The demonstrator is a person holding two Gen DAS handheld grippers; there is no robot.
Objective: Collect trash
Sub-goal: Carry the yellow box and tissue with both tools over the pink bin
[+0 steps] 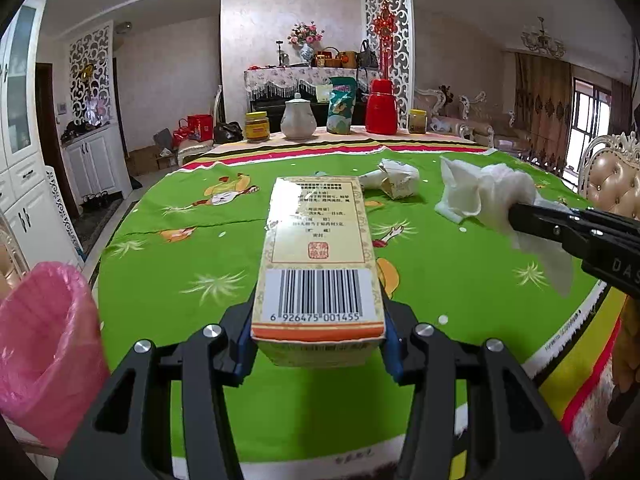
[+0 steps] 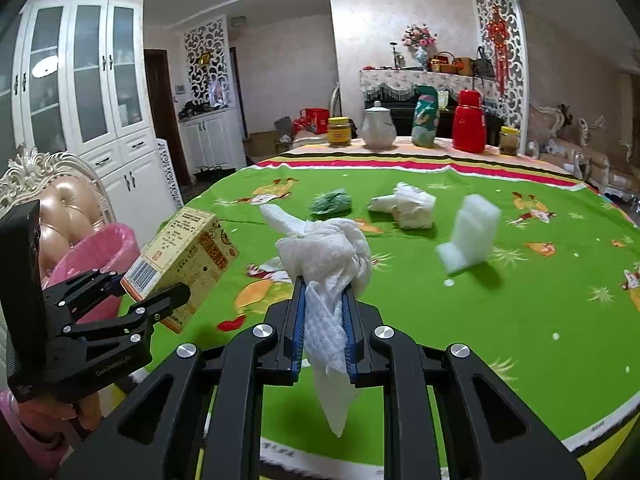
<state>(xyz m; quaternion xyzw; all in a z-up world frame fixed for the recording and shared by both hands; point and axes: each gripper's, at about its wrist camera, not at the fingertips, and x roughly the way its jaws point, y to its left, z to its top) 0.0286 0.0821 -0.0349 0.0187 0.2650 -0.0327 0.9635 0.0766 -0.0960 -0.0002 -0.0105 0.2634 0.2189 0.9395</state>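
Note:
My left gripper [image 1: 318, 320] is shut on a yellow cardboard box [image 1: 316, 248] with a barcode and holds it above the green tablecloth; it also shows in the right wrist view [image 2: 188, 256]. My right gripper [image 2: 324, 292] is shut on a crumpled white paper towel [image 2: 328, 256], held above the table; it also shows in the left wrist view [image 1: 488, 196]. A bin with a pink bag [image 1: 44, 344] stands off the table's left edge, also in the right wrist view [image 2: 96, 248]. A crumpled paper carton [image 2: 412, 206], a green wrapper [image 2: 331, 202] and white foam pieces [image 2: 472, 236] lie on the table.
The round table [image 2: 520, 320] carries jars [image 2: 339, 131], a white teapot [image 2: 378, 124], a green bag [image 2: 425, 118] and a red thermos [image 2: 469, 122] at the far side. Padded chairs stand at the left [image 2: 68, 204] and right [image 1: 612, 180] table edges.

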